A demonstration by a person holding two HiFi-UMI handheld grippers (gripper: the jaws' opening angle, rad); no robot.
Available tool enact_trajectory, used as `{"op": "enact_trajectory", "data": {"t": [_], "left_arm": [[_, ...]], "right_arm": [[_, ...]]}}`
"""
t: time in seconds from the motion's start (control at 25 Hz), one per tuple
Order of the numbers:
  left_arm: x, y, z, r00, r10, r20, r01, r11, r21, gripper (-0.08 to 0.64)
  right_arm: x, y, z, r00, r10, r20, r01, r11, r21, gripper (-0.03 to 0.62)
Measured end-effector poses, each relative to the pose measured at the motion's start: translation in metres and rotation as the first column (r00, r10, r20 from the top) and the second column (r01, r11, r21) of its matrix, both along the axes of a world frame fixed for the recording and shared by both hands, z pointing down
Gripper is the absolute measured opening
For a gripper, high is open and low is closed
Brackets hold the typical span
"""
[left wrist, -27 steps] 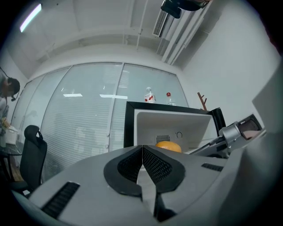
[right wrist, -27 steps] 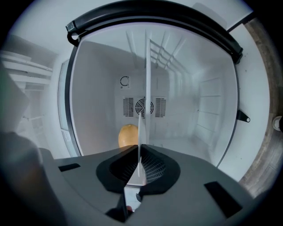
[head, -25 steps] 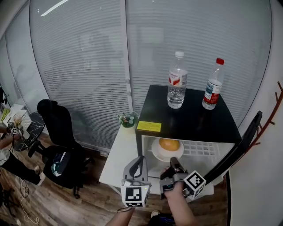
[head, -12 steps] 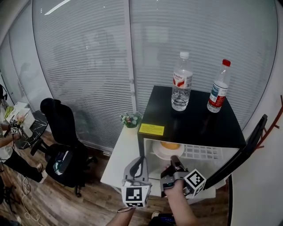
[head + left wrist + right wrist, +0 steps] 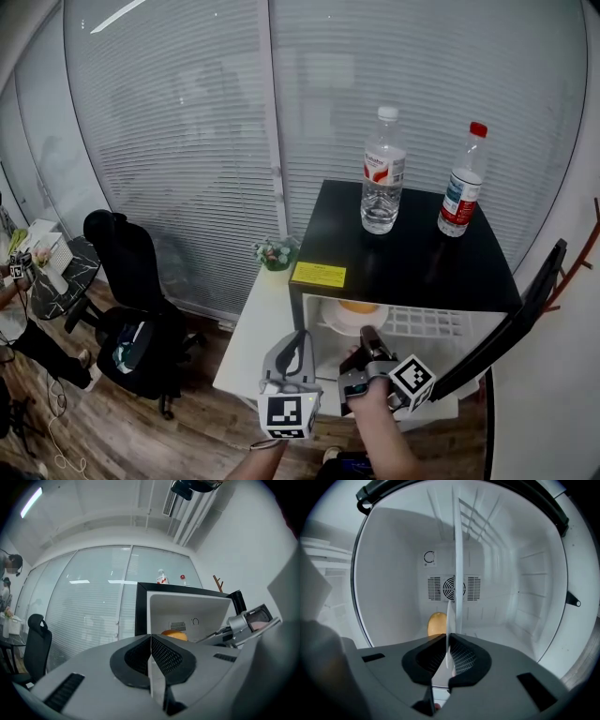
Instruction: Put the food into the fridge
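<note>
1. Two grippers are nearest, low in the head view. The left gripper (image 5: pixel 299 339) has its jaws closed on nothing and hangs outside the fridge (image 5: pixel 412 258). It is best placed clear of the opening, free for the door later.
2. The right gripper (image 5: pixel 448 654) is clamped narrow on the rim of the plate (image 5: pixel 455 569), which its own view shows edge-on, running into the cavity. The pinch is thin and at one edge, so the wrist must carry the load level. Any dip would likely send the food sliding.
3. The food (image 5: pixel 359 307) — a round orange lump — sits on the plate just inside the fridge mouth, beside the wire shelf (image 5: pixel 427 321). I cannot tell whether the plate already rests on anything. Push straight in, slowly, until it is well supported, and only then let go.
4. The door (image 5: pixel 530 291) stands wide at the right, and the back wall looks well away, so there is room to go deeper.
5. A clear bottle (image 5: pixel 382 169) and a red-capped bottle (image 5: pixel 459 180) stand on top — avoid jolting the fridge.
</note>
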State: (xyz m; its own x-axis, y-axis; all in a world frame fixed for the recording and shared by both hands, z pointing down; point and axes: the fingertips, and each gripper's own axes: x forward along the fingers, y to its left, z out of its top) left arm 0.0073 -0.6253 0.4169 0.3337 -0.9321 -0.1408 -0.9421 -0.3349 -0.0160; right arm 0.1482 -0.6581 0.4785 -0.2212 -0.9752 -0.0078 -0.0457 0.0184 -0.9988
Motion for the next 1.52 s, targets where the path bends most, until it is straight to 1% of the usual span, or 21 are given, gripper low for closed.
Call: {"op": "enact_trajectory", "data": {"t": [0.32, 0.4, 0.48, 0.64, 0.76, 0.88, 0.96, 1.04, 1.08, 1.12, 1.16, 1.24, 1.28, 1.32, 1.4, 1.48, 1.52], "left_arm": [[0.002, -0.001, -0.001, 1.0, 0.01, 0.003, -0.01, 1.0, 0.001, 0.028], [0.003, -0.001, -0.001, 1.0, 0.013, 0.002, -0.013, 1.0, 0.002, 0.028], [0.003, 0.0, -0.002, 1.0, 0.015, 0.001, -0.015, 1.0, 0.005, 0.028], [0.004, 0.002, -0.002, 1.0, 0.021, -0.001, -0.021, 1.0, 0.006, 0.028], [0.003, 0.004, -0.002, 1.0, 0.022, -0.006, -0.022, 1.0, 0.006, 0.028], [0.002, 0.006, -0.002, 1.0, 0.027, -0.006, -0.027, 1.0, 0.008, 0.028], [0.002, 0.008, -0.003, 0.999, 0.032, -0.008, -0.032, 0.999, 0.01, 0.028], [0.002, 0.009, -0.004, 0.999, 0.037, -0.008, -0.037, 0.999, 0.011, 0.028], [0.002, 0.009, -0.005, 0.999, 0.04, -0.009, -0.04, 0.999, 0.01, 0.028], [0.002, 0.01, -0.005, 0.999, 0.043, -0.011, -0.043, 0.999, 0.009, 0.028], [0.002, 0.011, -0.005, 0.999, 0.046, -0.011, -0.046, 0.999, 0.007, 0.028], [0.002, 0.013, -0.005, 0.999, 0.053, -0.012, -0.053, 0.999, 0.007, 0.028], [0.003, 0.015, -0.005, 0.998, 0.057, -0.012, -0.057, 0.998, 0.007, 0.028], [0.003, 0.016, -0.005, 0.998, 0.059, -0.012, -0.059, 0.998, 0.007, 0.028], [0.003, 0.017, -0.004, 0.998, 0.063, -0.011, -0.063, 0.998, 0.006, 0.028], [0.002, 0.019, -0.003, 0.998, 0.066, -0.011, -0.066, 0.998, 0.001, 0.028], [0.002, 0.02, -0.002, 0.998, 0.067, -0.011, -0.067, 0.998, -0.003, 0.028]], "right_arm": [[0.0, 0.001, -0.003, 1.0, 0.009, 0.004, -0.009, 1.0, 0.016, 0.042], [0.0, 0.002, -0.006, 1.0, 0.007, 0.004, -0.008, 1.0, 0.024, 0.067], [-0.001, 0.003, -0.008, 1.0, 0.01, 0.009, -0.01, 0.999, 0.031, 0.106], [0.002, 0.005, -0.007, 1.0, 0.016, 0.009, -0.017, 0.999, 0.034, 0.148], [0.001, 0.008, -0.004, 1.0, 0.02, -0.003, -0.02, 0.999, 0.031, 0.161], [0.001, 0.014, -0.002, 0.998, 0.022, -0.055, -0.02, 0.999, 0.038, 0.165], [0.002, 0.02, -0.003, 0.993, 0.027, -0.114, -0.021, 0.998, 0.052, 0.166], [0.004, 0.026, -0.006, 0.977, 0.044, -0.207, -0.03, 0.997, 0.075, 0.164], [0.005, 0.03, -0.008, 0.962, 0.057, -0.269, -0.034, 0.995, 0.09, 0.164], [0.006, 0.033, -0.011, 0.939, 0.069, -0.338, -0.034, 0.994, 0.108, 0.164], [0.005, 0.037, -0.014, 0.908, 0.079, -0.412, -0.028, 0.991, 0.127, 0.164], [0.002, 0.045, -0.022, 0.827, 0.096, -0.554, -0.003, 0.986, 0.166, 0.164], [0.0, 0.049, -0.027, 0.776, 0.11, -0.621, 0.012, 0.982, 0.189, 0.164], [-0.002, 0.053, -0.033, 0.716, 0.132, -0.685, 0.024, 0.977, 0.214, 0.164], [-0.004, 0.06, -0.044, 0.573, 0.191, -0.797, 0.042, 0.964, 0.261, 0.147], [-0.006, 0.065, -0.052, 0.429, 0.239, -0.871, 0.059, 0.955, 0.291, 0.112], [-0.007, 0.067, -0.055, 0.368, 0.253, -0.895, 0.071, 0.952, 0.298, 0.093]]}}
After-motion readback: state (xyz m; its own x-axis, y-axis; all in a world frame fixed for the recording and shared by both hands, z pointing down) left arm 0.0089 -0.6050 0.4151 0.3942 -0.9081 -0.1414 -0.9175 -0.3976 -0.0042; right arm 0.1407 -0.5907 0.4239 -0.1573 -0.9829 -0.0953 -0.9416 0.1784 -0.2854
